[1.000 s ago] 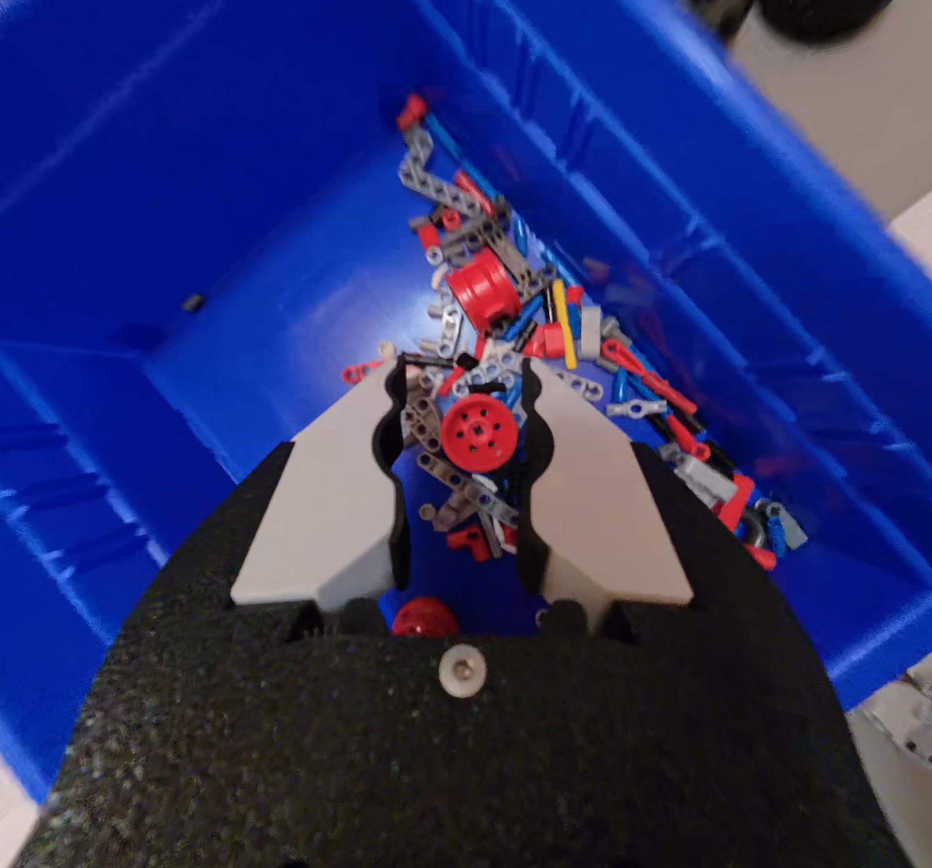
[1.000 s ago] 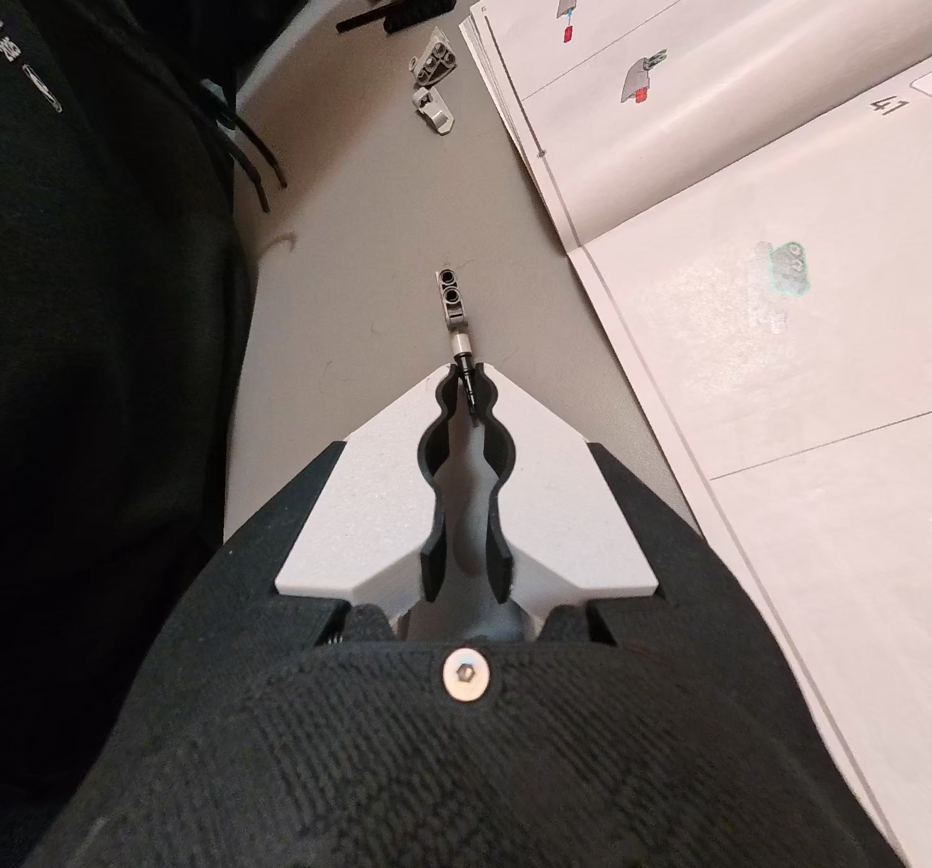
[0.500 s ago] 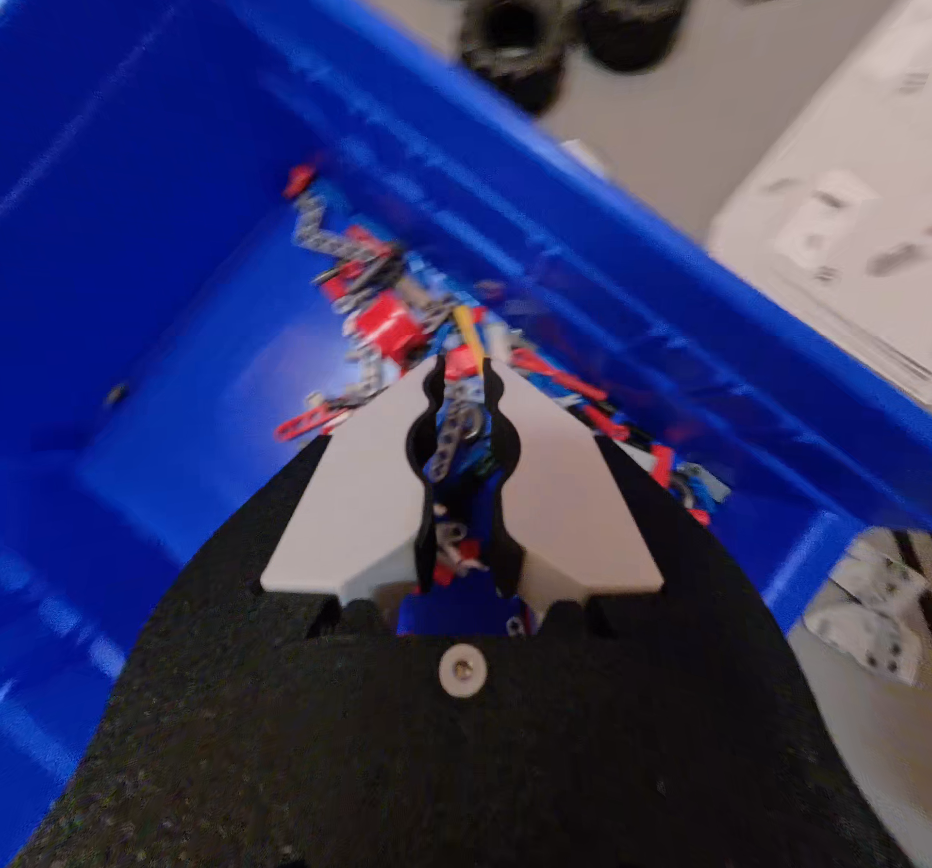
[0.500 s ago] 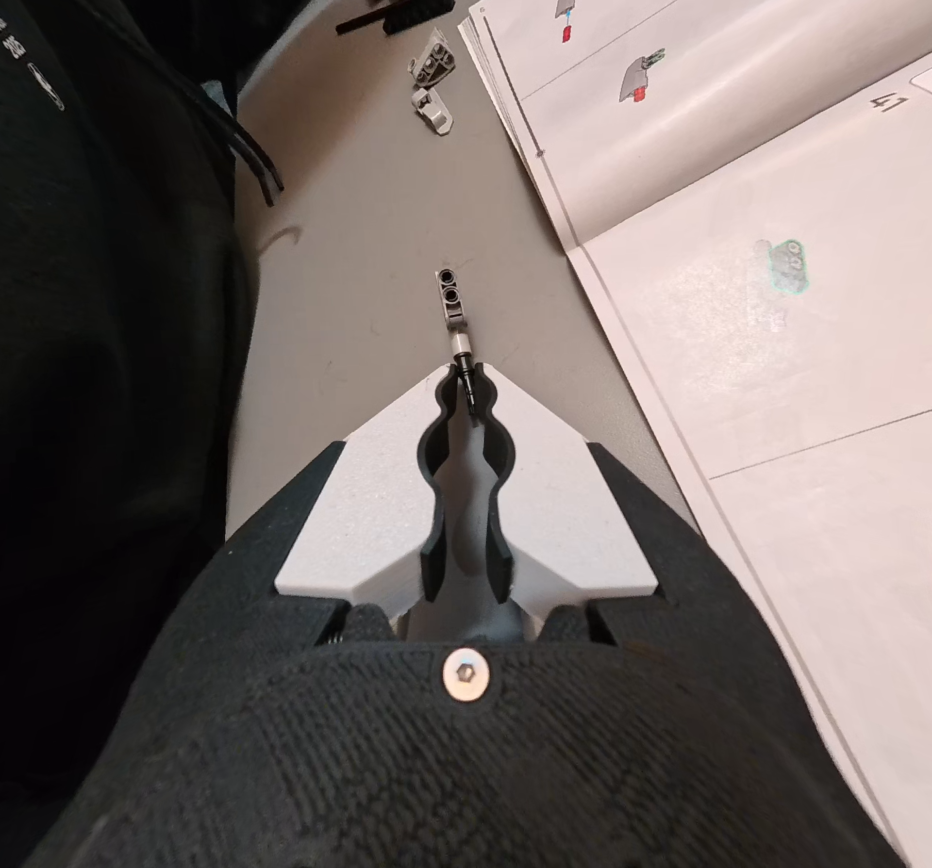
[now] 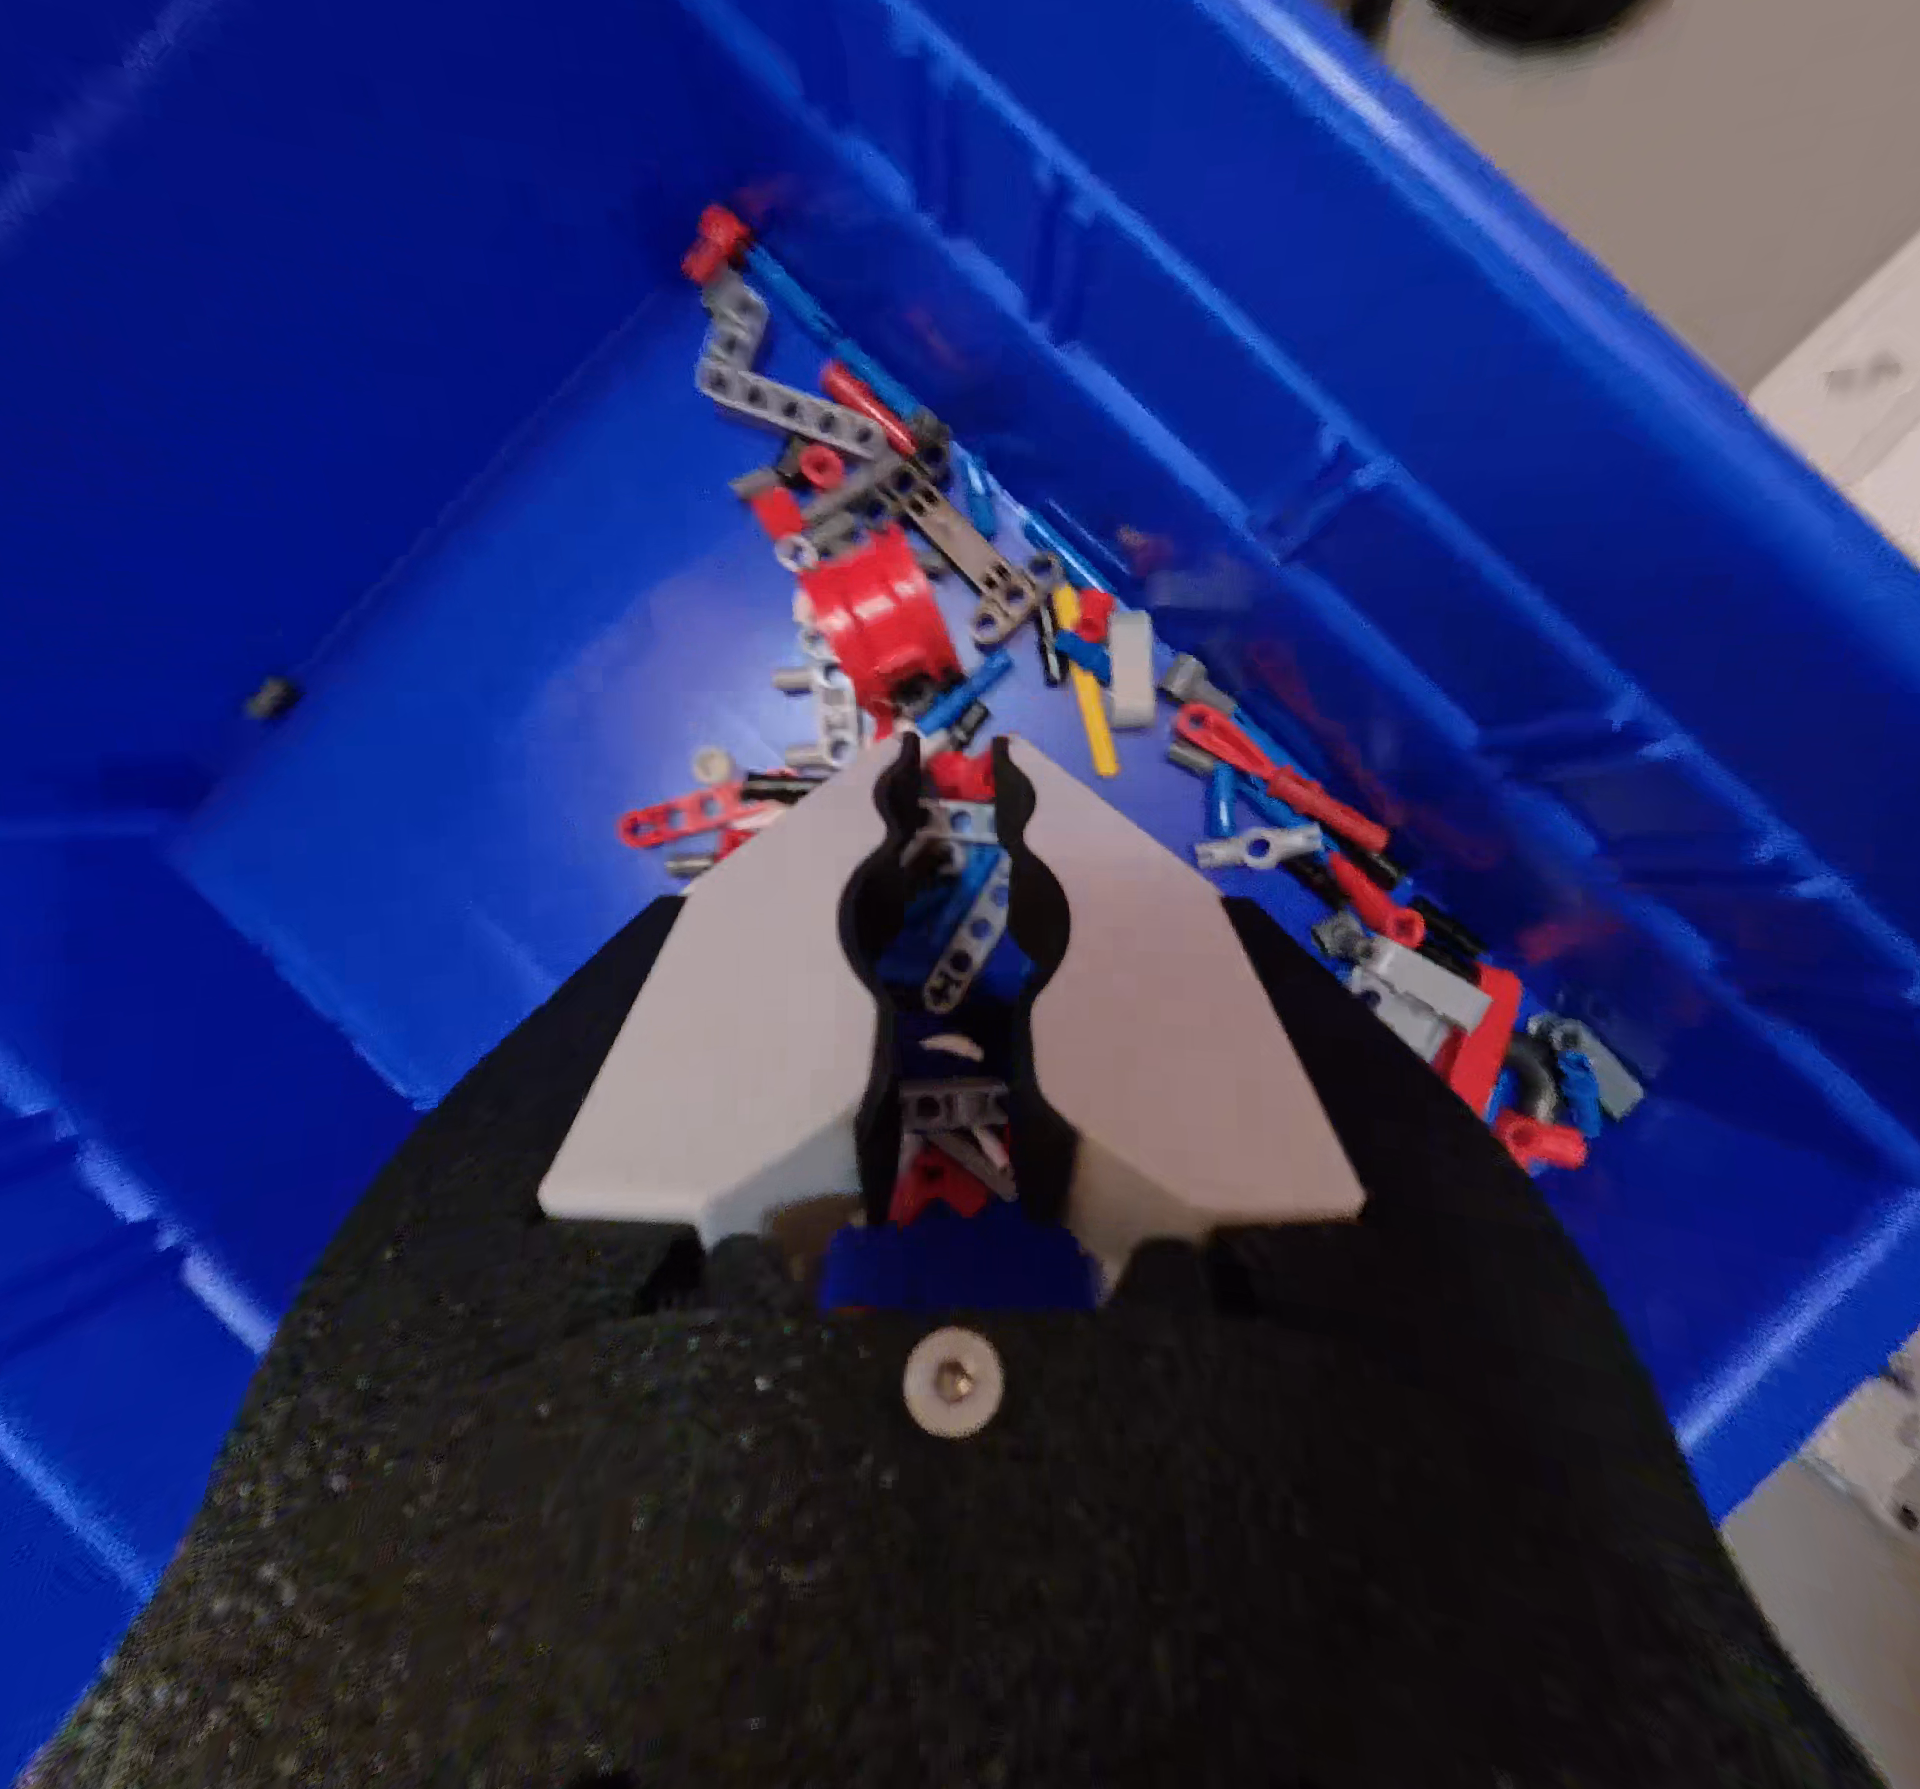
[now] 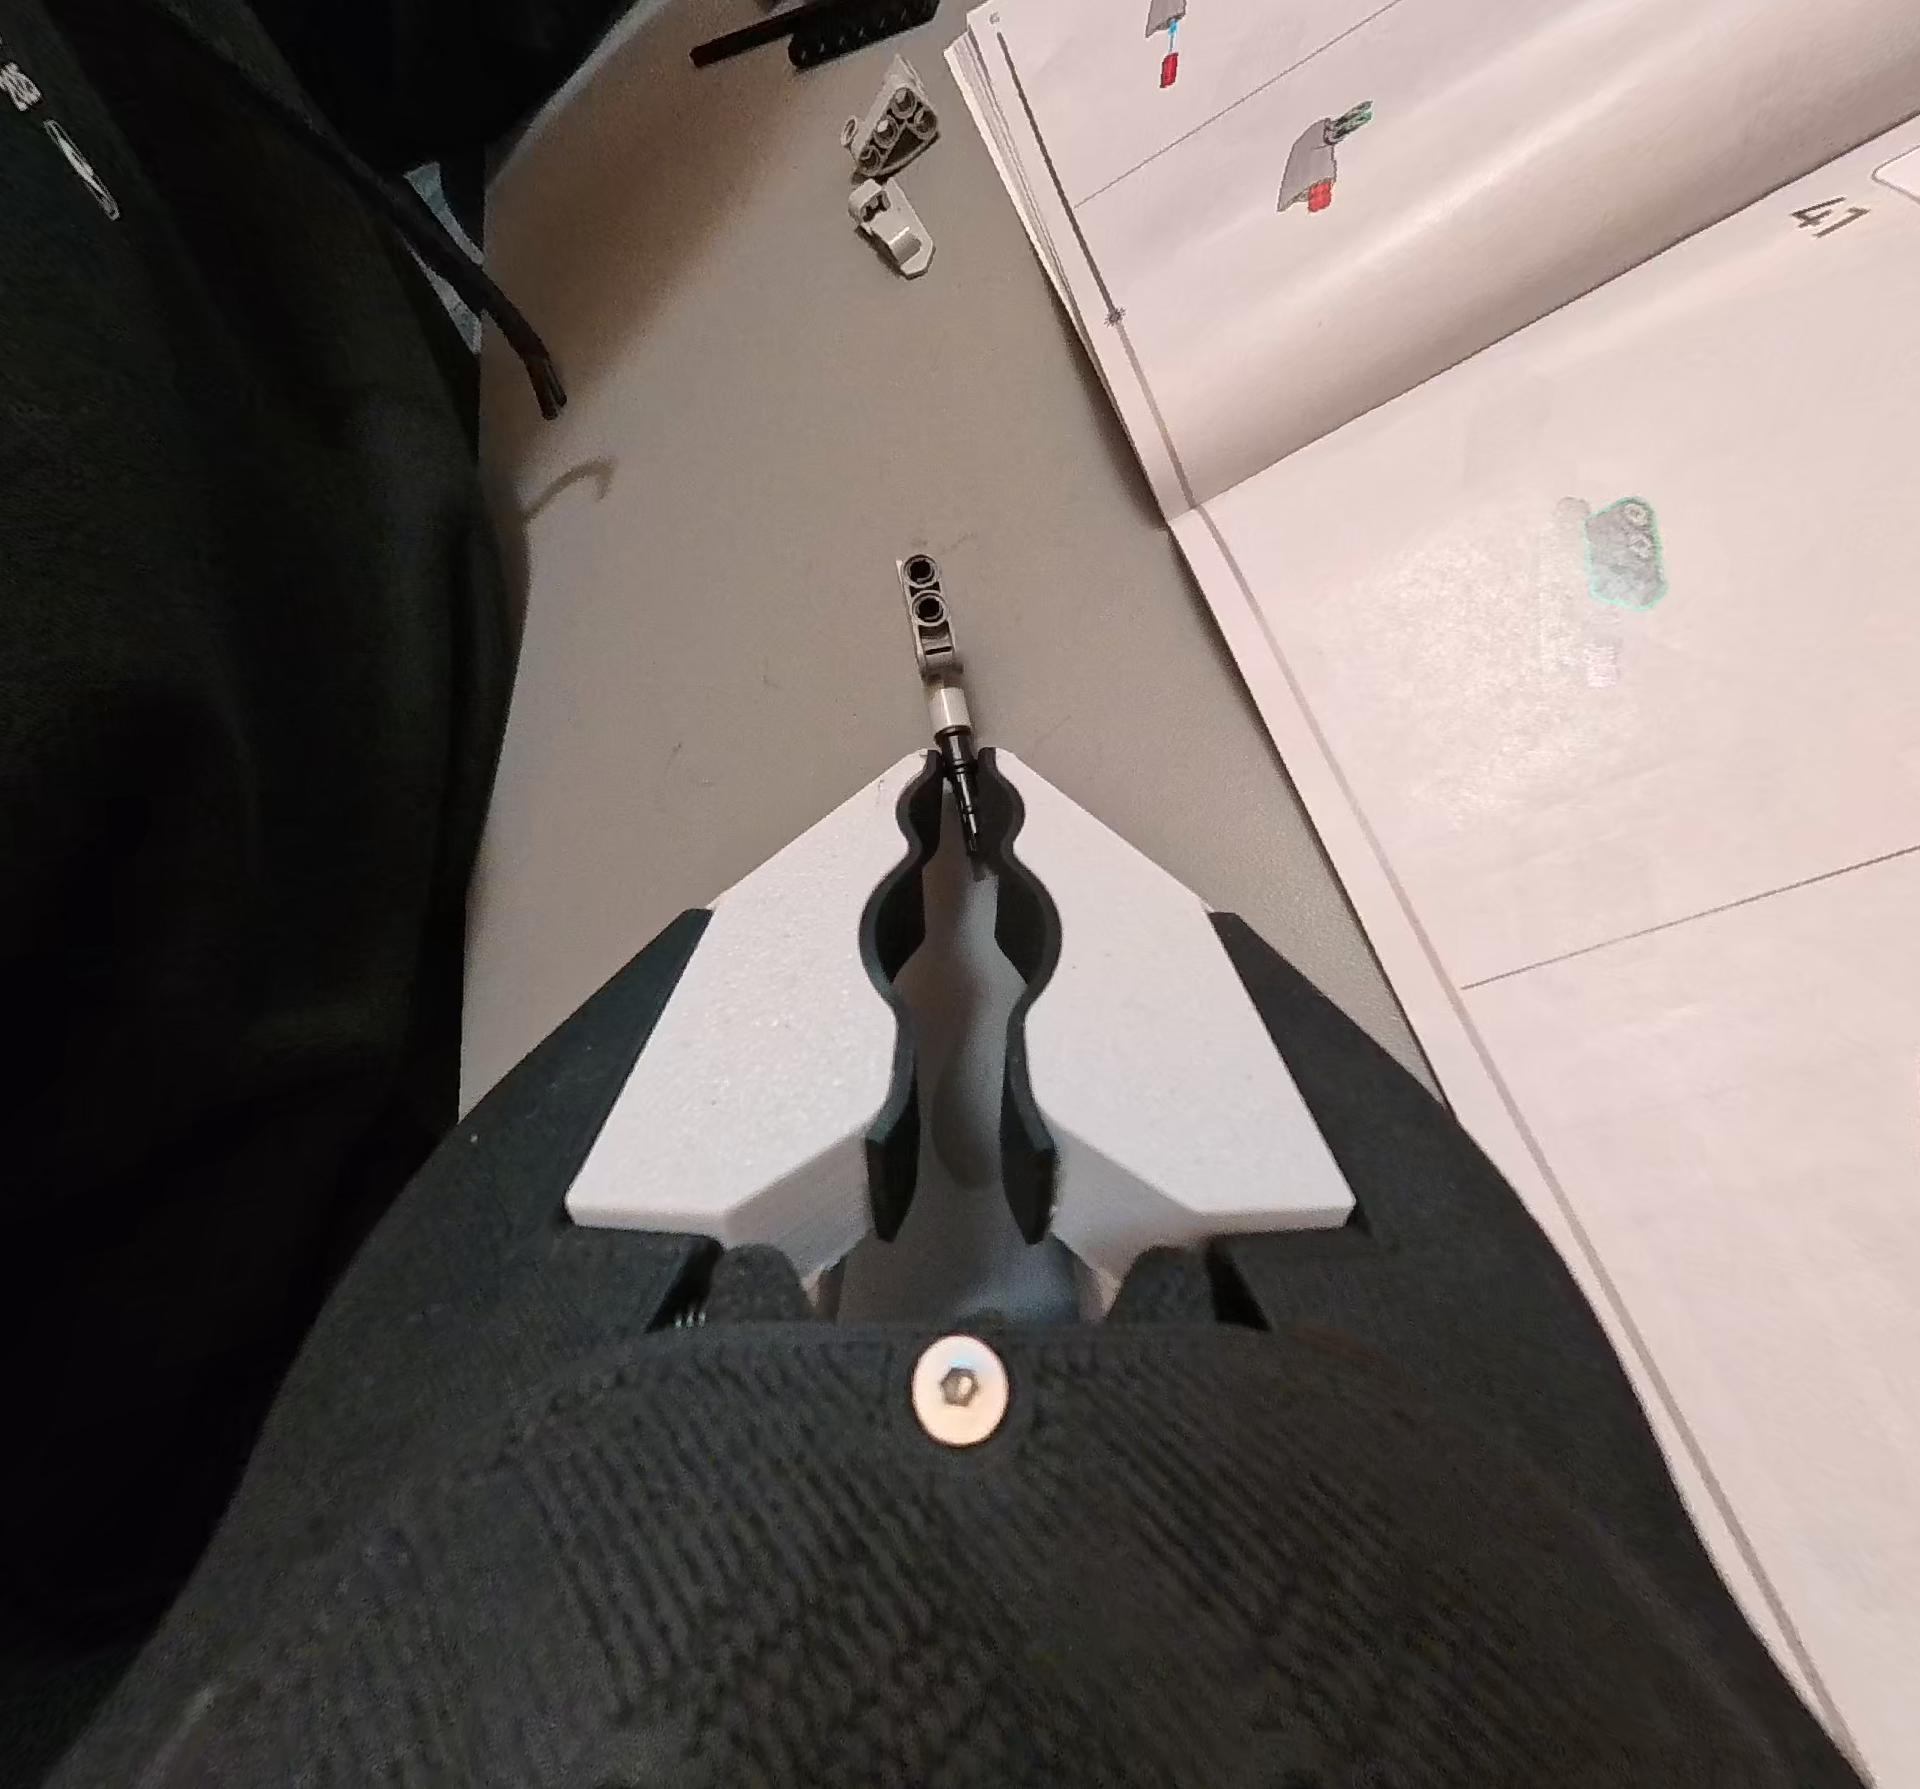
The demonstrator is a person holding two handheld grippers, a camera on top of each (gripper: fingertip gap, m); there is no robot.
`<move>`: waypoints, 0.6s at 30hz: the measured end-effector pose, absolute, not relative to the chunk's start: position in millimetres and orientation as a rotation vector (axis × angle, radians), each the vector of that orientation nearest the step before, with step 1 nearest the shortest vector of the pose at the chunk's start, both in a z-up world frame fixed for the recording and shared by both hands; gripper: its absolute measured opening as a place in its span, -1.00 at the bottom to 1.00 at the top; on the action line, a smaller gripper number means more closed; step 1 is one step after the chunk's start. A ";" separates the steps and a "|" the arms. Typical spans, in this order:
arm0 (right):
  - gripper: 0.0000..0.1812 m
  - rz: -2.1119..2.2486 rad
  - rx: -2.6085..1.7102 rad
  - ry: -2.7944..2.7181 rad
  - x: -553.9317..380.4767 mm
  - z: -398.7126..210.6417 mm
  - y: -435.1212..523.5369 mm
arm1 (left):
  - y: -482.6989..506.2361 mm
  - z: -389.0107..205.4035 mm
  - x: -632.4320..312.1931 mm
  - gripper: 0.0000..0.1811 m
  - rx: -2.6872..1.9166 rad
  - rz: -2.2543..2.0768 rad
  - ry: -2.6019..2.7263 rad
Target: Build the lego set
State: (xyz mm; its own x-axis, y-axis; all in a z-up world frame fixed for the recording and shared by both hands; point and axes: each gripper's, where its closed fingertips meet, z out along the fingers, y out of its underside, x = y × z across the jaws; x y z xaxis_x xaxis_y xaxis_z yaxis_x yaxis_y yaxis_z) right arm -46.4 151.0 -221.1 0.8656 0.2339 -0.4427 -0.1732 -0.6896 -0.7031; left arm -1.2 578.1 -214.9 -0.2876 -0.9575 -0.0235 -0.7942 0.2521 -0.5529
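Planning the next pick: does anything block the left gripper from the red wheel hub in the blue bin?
Small loose pieces lie between the left gripper and the red wheel hub; nothing covers the hub itself.

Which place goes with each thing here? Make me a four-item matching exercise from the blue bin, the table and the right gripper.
Things:
1. red wheel hub
2. yellow axle
3. small grey-and-black pin assembly
4. instruction booklet

Places:
A. clamped at the right gripper's fingertips
B. open on the table, right of that gripper
C. in the blue bin, among grey beams
D. in the bin, beside a light grey brick

Pairs: 1-C, 2-D, 3-A, 4-B
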 end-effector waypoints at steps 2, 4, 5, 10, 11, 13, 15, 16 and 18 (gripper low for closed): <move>-0.95 0.651 -2.239 -0.045 -46.3 -221.3 151.1 | 584.2 -198.1 14.9 -0.85 -1.562 -0.712 2.037; -0.95 0.659 -2.237 -0.042 -46.2 -221.1 151.2 | 585.3 -189.2 26.4 -0.78 -1.492 -0.737 1.967; -0.95 0.664 -2.236 -0.040 -46.1 -221.0 151.1 | 586.3 -190.1 30.2 -0.75 -1.466 -0.712 1.959; -0.95 0.693 -2.230 -0.027 -46.0 -220.3 151.2 | 588.4 -220.8 31.2 -0.73 -1.498 -0.513 2.071; -0.95 0.687 -2.231 -0.029 -46.1 -220.4 151.2 | 592.8 -221.5 29.3 -0.75 -1.511 -0.485 2.060; -0.95 0.663 -2.237 -0.039 -46.0 -221.1 151.3 | 604.7 -219.2 22.8 -0.76 -1.571 -0.443 2.025; -0.95 0.647 -2.240 -0.046 -46.1 -221.5 151.2 | 611.2 -214.6 15.4 -0.76 -1.637 -0.456 2.004; -0.95 0.647 -2.240 -0.046 -46.0 -221.4 151.3 | 613.0 -212.0 11.3 -0.76 -1.671 -0.469 1.997; -0.95 0.659 -2.238 -0.041 -46.1 -221.2 151.2 | 620.3 -206.1 4.9 -0.76 -1.725 -0.464 1.962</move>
